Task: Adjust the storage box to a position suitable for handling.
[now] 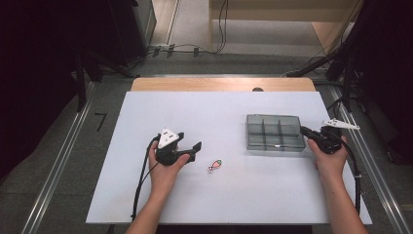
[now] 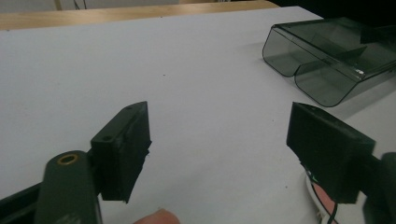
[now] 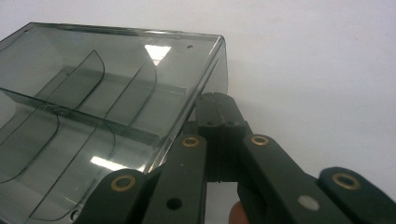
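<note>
A small fish-shaped piece (image 1: 215, 165), orange-pink with a green tip, lies flat on the white table (image 1: 219, 107). My left gripper (image 1: 191, 141) sits just left of it, pointing toward it, jaws open with nothing between them. In the left gripper view the open jaws (image 2: 219, 135) frame bare table, and a bit of the fish (image 2: 322, 203) peeks out beside the right jaw. A smoky clear compartment box (image 1: 272, 131) stands to the right. My right gripper (image 1: 304, 130) is shut, its tips (image 3: 215, 100) against the box's (image 3: 93, 116) right side wall.
The box (image 2: 327, 60) has several open compartments that look bare. A wooden strip (image 1: 224, 84) runs behind the table's far edge. Metal rails (image 1: 58, 161) flank both sides, and cables lie on the floor beyond.
</note>
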`<state>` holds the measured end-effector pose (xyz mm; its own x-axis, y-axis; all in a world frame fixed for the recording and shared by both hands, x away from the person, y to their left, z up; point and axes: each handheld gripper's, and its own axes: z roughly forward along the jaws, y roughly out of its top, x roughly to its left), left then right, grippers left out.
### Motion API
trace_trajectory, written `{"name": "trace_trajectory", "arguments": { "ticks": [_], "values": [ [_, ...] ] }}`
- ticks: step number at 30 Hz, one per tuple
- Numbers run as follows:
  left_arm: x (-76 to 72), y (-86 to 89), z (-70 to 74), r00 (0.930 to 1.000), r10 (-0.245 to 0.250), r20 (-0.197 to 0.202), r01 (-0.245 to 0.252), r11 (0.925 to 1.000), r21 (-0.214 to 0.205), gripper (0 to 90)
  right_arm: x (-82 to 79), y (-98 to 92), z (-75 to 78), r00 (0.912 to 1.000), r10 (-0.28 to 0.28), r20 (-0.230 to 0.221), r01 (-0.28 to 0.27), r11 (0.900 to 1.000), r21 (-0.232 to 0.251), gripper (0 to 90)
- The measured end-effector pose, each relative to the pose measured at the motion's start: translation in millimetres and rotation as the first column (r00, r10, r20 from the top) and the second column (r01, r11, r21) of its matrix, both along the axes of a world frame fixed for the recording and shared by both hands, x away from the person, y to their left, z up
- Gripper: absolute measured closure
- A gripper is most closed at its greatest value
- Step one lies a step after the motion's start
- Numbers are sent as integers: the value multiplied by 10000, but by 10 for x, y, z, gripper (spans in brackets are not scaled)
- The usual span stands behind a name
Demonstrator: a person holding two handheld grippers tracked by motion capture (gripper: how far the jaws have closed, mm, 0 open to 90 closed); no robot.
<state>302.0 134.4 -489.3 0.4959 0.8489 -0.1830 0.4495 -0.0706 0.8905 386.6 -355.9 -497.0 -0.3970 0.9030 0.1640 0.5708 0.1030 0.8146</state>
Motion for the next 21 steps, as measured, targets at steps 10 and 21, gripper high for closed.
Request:
{"name": "trace_trajectory", "arguments": {
  "ticks": [10,21],
  "values": [
    [246,-260,-23,9949,-521,-869,468,9970,-611,580,-2,101,-3,9996,287,-3,-287,9996,-48,881],
    [480,-465,-91,9854,-1133,-1271,1064,9925,-597,883,-22,279,-5,9980,627,61,-626,9978,-216,880]
  ]
}}
